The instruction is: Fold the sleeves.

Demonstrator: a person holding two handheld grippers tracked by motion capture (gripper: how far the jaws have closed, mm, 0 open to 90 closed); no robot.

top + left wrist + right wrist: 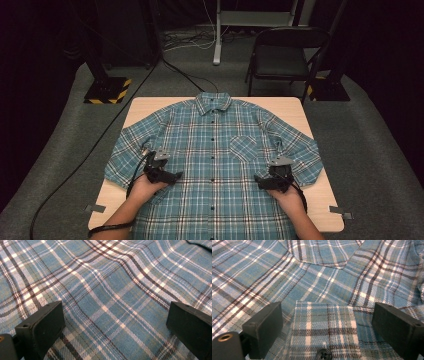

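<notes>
Shirt lies flat (buttoned) beneath both open tools, left and right.

Your high view is dim with dark corners, light pooling only on the worktop; both gripper views are evenly lit, sharp on the weave, no glare.

A light wooden bench stands on a grey carpet floor. Beyond its far right corner stands a black folding chair, and beyond its far left corner a black post base with yellow and black stripes rests on the floor. A black cable runs across the floor along the left edge of the bench.
</notes>
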